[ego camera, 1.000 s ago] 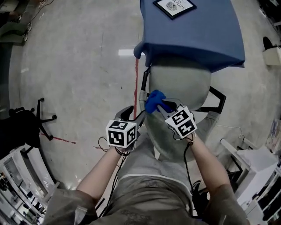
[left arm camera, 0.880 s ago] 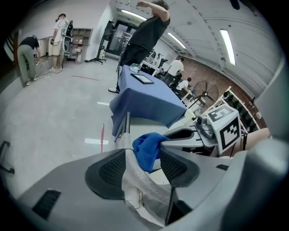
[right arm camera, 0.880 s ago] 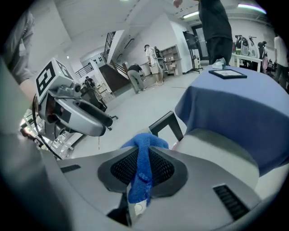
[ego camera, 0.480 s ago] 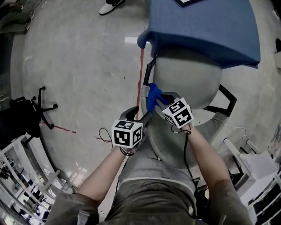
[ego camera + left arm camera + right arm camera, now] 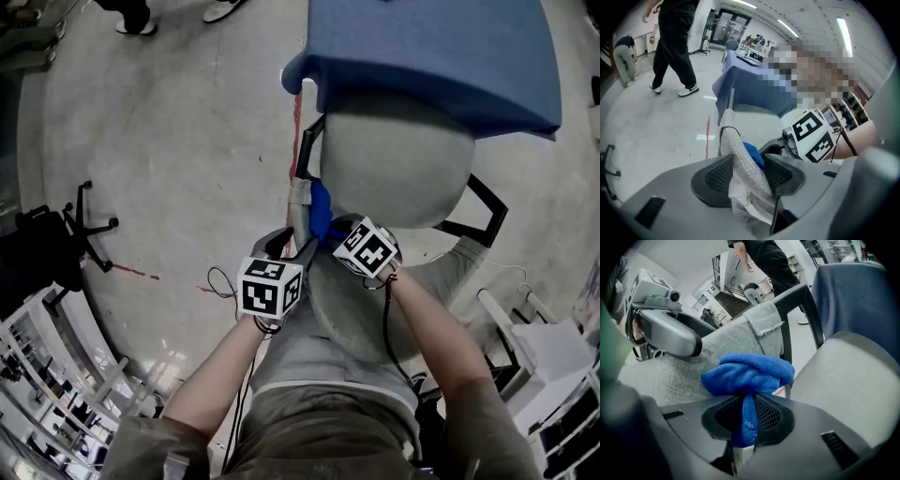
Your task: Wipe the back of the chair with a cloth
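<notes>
The grey fabric chair back [image 5: 342,309] [image 5: 736,150] [image 5: 693,366] rises in front of me, with the grey seat [image 5: 394,159] beyond it. My left gripper [image 5: 292,246] [image 5: 747,164] straddles the back's top edge near its left end. Its jaws are closing, and the fabric fills the gap and touches both pads. My right gripper [image 5: 333,230] [image 5: 745,416] is shut on a bunched blue cloth [image 5: 321,208] [image 5: 745,373]. The cloth lies against the seat side of the back, just beyond the left gripper.
A table under a blue cover [image 5: 431,56] stands right behind the seat. Black armrests [image 5: 478,211] flank the chair. A dark chair base [image 5: 89,239] lies on the floor at the left and white shelving [image 5: 553,347] at the right. A person [image 5: 675,42] walks in the background.
Both grippers have sunk onto the chair back. The right one has tipped downward and carried the cloth from above the top edge down against the back's left end.
</notes>
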`<state>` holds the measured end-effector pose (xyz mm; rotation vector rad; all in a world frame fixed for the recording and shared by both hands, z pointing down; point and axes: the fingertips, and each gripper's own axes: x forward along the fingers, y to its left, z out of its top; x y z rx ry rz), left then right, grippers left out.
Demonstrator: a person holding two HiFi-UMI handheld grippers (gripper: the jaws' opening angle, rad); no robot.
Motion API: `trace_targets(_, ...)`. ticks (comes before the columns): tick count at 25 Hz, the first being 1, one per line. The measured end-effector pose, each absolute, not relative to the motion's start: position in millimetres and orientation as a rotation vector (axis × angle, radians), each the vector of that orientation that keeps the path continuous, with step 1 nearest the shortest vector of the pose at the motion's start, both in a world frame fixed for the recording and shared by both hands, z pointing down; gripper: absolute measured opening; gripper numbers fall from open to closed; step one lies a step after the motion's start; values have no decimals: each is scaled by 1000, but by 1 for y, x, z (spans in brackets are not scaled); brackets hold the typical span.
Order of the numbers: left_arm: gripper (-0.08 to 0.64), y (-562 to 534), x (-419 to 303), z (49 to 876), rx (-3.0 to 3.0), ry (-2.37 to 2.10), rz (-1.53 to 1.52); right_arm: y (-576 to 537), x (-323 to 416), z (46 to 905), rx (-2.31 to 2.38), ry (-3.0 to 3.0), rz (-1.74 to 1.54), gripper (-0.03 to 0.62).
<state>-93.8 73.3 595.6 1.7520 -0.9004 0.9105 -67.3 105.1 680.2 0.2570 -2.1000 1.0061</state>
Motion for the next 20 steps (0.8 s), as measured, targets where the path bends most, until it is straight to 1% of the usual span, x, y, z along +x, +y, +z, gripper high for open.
trace_targets(5,215,74,-94,598,1750,-925,933,136,-48,688,129,-2038,974,71)
trace_targets(9,209,72,-94,600,1738,-933,928,175,-6,695,-7,-1915,937,71)
trace_targets(12,207,72,-95,599,1731,-937,918,207,47,696,-105,-1782,842,71)
trace_targets(15,204,72,-94,600,1725,-934,913,225,116,693,-159,-1629,711,71)
trace_targets(18,204,73,-94,601,1725,-923,918,224,185,685,-158,-1488,567,71)
trace_targets(20,204,73,-95,601,1726,-921,918,215,212,676,-115,-1457,532,71)
